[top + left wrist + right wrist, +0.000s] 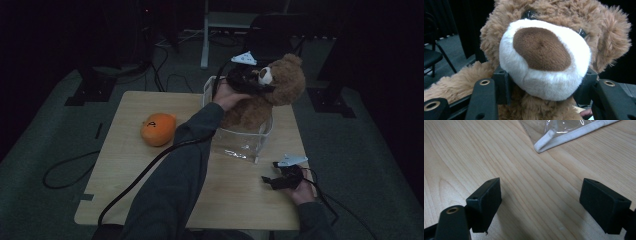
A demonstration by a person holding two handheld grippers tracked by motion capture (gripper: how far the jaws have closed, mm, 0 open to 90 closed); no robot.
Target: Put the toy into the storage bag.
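Left gripper (541, 85): jaws clamped on fluffy brown teddy bear's (280, 85) white muzzle, apparently inside clear plastic bag (245, 142). Right gripper (541, 205): jaws wide, empty, over wooden table (461, 157). Orange plush toy (158, 129): apart, left.

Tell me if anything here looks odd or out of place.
The teddy bear is too big for the clear bag: only its lower body sits inside, head and chest above the rim. The left gripper clamps its white muzzle, squeezing it.

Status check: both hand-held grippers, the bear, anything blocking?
Left hand-held gripper clamped on teddy bear muzzle, bear in clear bin. Right hand-held gripper open, over table. Nothing blocking.
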